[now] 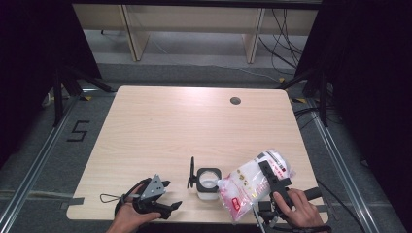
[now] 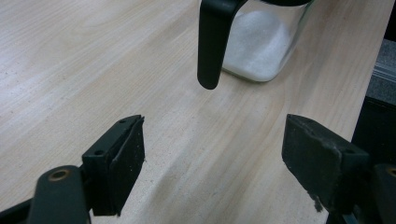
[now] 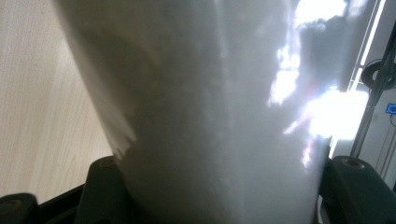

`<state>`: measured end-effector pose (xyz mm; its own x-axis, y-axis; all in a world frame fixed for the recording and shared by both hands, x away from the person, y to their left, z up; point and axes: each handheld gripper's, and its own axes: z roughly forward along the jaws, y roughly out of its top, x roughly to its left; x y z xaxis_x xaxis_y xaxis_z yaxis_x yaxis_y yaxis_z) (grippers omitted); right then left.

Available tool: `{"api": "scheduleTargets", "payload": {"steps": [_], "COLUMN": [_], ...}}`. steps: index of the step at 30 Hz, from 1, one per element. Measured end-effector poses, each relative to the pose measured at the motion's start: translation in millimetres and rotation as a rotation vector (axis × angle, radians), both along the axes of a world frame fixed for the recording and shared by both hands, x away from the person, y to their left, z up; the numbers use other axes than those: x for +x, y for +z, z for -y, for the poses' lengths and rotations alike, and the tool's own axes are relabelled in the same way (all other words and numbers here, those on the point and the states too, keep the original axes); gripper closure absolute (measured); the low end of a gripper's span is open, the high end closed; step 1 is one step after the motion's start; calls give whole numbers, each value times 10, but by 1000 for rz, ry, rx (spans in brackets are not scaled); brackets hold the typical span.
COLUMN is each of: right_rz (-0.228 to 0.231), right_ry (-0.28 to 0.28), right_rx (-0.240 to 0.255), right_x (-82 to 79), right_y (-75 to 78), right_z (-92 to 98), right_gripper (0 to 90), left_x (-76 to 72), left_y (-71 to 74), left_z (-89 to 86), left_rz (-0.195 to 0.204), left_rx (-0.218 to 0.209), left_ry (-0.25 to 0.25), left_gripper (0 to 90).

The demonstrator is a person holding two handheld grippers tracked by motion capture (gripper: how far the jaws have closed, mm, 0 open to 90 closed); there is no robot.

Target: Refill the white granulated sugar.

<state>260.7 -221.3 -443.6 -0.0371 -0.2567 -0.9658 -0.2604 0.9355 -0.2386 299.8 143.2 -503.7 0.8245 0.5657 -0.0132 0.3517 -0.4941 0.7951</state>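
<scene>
Jaws of the right gripper [image 1: 270, 178] clamp the white refill bag [image 1: 252, 182] at the near right table edge, tilted so its spout meets the mouth of the clear jar [image 1: 208, 182]; the left gripper [image 1: 167, 196] rests on the table [image 1: 160, 126] spread wide on nothing. Pouring looks under way, the jar only part filled. Its black handle [image 2: 211, 42] and granules show best in the left gripper view; the right gripper view gives the bag up close
</scene>
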Motion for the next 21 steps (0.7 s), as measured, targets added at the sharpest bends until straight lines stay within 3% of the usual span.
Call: {"api": "scheduleTargets", "payload": {"steps": [3, 5, 9, 10, 14, 16, 19, 21], "right_rz": [-8, -6, 3, 13, 13, 13, 0, -4], "right_ry": [-9, -18, 1, 7, 8, 7, -5, -20], "right_rx": [28, -7, 18, -3, -3, 6, 20, 60], "right_x": [0, -8, -1, -2, -3, -3, -8, -11], "right_y": [-22, 6, -19, -1, -2, -3, -9, -47], "right_z": [9, -4, 4, -4, -3, -1, 7, 27], "right_gripper": [415, 415, 415, 415, 416, 416, 416, 417], "left_x": [2, 3, 7, 7, 0, 11, 11, 11], "left_y": [2, 0, 5, 6, -1, 4, 6, 6], "left_z": [-4, -3, -7, -8, 1, -12, -14, -14], "left_rz": [-2, -2, -11, -12, -4, 3, 4, 4], "left_rx": [6, 6, 11, 11, -3, 21, 22, 22], "left_ry": [-4, -6, -14, -14, 0, -3, -4, -4], "left_gripper": [208, 208, 208, 208, 208, 208, 208, 208]}}
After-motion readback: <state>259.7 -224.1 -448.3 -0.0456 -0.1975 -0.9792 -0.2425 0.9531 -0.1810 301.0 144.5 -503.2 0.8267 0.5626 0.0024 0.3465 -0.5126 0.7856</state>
